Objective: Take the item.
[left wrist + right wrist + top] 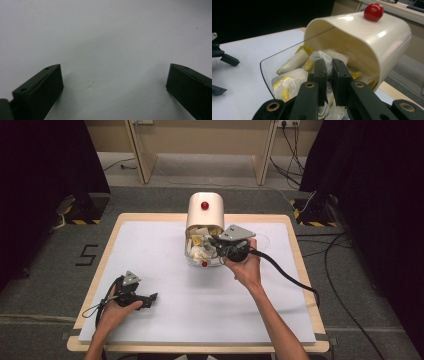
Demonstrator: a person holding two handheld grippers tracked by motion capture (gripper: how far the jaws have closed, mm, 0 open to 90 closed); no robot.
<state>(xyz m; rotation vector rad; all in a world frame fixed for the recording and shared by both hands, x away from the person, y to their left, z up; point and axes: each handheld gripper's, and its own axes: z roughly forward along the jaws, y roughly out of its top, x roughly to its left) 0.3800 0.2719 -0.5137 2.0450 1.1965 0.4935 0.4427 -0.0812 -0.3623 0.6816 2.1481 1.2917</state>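
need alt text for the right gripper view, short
The right hand-held gripper has its black jaws nearly closed on a white paper packet inside a clear bin with a raised cream lid that has a red knob. White and yellow sachets fill the bin, which sits on a white table.

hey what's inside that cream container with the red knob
The container holds white and yellow paper packets. The right gripper is shut on one white packet. Packets deeper under the cream hood are hidden.
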